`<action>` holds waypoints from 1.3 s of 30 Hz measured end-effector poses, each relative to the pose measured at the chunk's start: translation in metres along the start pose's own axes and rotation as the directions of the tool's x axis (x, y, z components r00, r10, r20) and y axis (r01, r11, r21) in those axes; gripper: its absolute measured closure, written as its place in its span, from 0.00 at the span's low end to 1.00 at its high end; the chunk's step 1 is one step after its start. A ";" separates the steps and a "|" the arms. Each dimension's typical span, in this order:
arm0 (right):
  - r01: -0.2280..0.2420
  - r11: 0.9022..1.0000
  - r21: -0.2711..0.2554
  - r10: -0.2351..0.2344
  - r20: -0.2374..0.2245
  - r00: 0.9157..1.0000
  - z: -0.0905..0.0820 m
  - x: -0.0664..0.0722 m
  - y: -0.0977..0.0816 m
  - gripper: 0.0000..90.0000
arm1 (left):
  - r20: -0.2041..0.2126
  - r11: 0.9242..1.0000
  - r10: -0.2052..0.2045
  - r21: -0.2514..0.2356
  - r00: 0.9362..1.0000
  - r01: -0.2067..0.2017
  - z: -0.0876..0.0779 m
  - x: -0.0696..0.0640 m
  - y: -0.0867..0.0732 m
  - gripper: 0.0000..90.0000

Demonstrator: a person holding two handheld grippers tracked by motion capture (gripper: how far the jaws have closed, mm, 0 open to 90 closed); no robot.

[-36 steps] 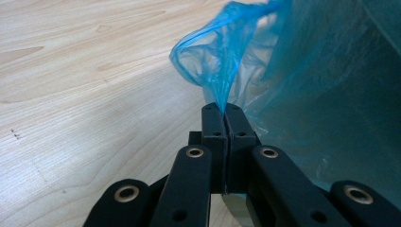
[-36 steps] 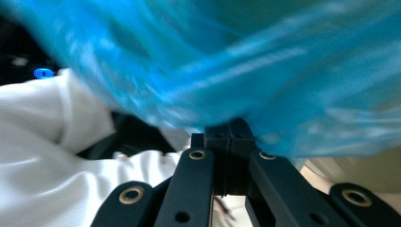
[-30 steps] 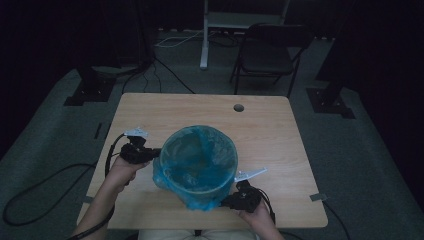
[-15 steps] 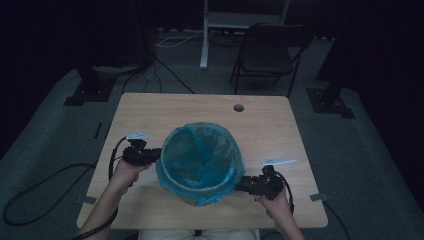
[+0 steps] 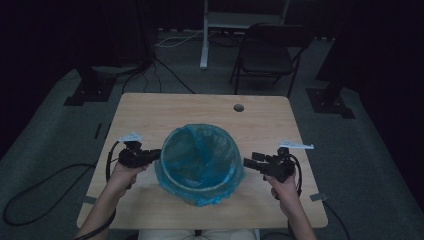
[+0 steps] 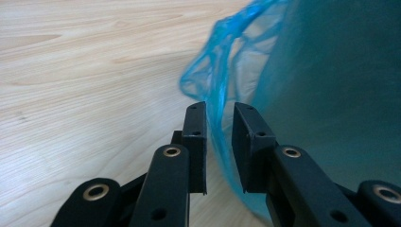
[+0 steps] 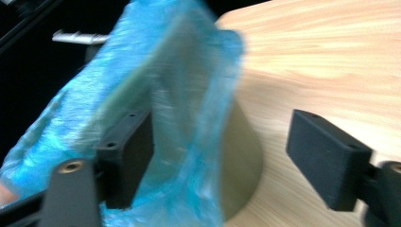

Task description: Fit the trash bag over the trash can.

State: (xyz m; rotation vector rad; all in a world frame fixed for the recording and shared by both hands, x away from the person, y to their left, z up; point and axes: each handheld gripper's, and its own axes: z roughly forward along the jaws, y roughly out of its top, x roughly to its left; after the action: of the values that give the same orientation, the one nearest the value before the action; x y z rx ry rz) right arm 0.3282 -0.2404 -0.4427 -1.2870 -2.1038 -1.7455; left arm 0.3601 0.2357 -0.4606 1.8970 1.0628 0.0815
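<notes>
Bin [image 5: 200, 157]: sitting near the middle of the worktop [image 5: 150, 110], toward the near edge, open mouth facing up; its wall is showing grey-green in the right claw view, blurred.
Bag [image 5: 197, 192]: blue liner lying inside the bin and folding over its rim, hanging loose down the outside; the bin's own wall is mostly hiding under it in the high view.
Left claw [image 6: 218, 142]: sitting at the bin's left side, jaws nearly closed with a narrow gap; a fold of the bag [image 6: 217, 94] is passing between them, though whether the pads are pinching it is hard to tell.
Right claw [image 7: 236, 156]: jaws standing wide apart, gripping nothing; the bag [image 7: 189, 94] is hanging in front of one jaw, the bare worktop [image 7: 331, 56] lying behind the other.
Right claw, high view [image 5: 246, 162]: pointing at the bin's right side, close to the bag; contact is too dim to judge.
Hands: left hand [image 5: 122, 175] and right hand [image 5: 285, 187] are holding the claws, forearms cut off at the near edge.
Room: chair [image 5: 267, 55] and cables on the floor beyond the far edge, lost in darkness.
</notes>
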 end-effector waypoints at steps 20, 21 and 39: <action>0.039 0.983 0.178 -0.076 0.207 0.975 0.061 -0.012 -0.024 0.52 | -0.045 0.992 0.128 -0.004 0.991 -0.128 0.016 -0.013 -0.010 0.79; 0.052 0.987 0.152 -0.084 0.218 0.972 0.059 -0.014 -0.021 0.46 | -0.064 0.990 0.137 -0.014 0.989 -0.138 0.014 -0.014 -0.011 0.70; 0.043 0.998 0.055 -0.059 0.332 0.941 0.032 -0.058 -0.018 0.19 | -0.114 0.990 0.060 -0.121 0.992 -0.074 -0.008 0.003 -0.038 0.12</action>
State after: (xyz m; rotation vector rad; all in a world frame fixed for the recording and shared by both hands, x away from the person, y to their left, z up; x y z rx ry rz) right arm 0.3667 -0.2429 -0.4999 -1.6278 -2.3554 -1.5757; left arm 0.3340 0.2510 -0.4857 1.8318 1.0421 0.2874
